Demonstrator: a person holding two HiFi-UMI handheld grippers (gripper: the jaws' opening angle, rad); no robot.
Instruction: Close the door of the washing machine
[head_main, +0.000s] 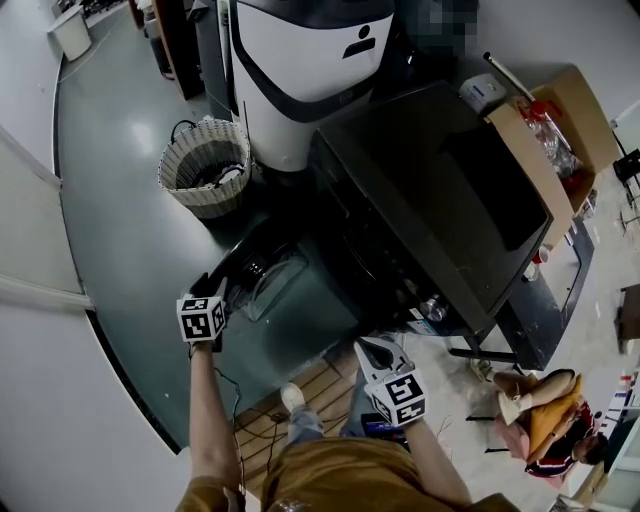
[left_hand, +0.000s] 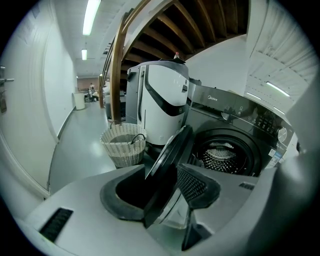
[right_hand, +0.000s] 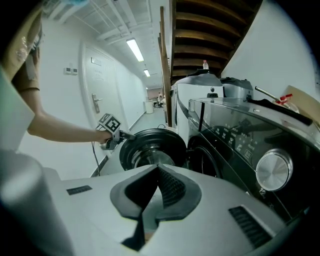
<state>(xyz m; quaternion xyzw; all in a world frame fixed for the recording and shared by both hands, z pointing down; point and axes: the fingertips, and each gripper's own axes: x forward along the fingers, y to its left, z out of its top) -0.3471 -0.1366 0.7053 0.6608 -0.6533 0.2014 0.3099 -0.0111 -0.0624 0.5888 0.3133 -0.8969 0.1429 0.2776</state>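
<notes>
Two tongs sit nearest. The right tongs (right_hand: 157, 172) are low by the person's body, with the ribbed dark pads pressed together at the tips and nothing between them. The left tongs (left_hand: 167, 182) are at the end of a bare, outstretched forearm (head_main: 205, 400) and are clamped on the rim of the door (left_hand: 169, 150). The door is a round, glossy black ring around domed clear glass. It stands swung wide open, well clear of the perforated steel drum (left_hand: 222, 152) in the dark, smooth-fronted washing machine (head_main: 430, 190). Farther off, a woven wicker basket (head_main: 205, 165) rests on the grey floor (head_main: 110, 180) beside a tall, rounded white-and-black unit (head_main: 300, 60).
</notes>
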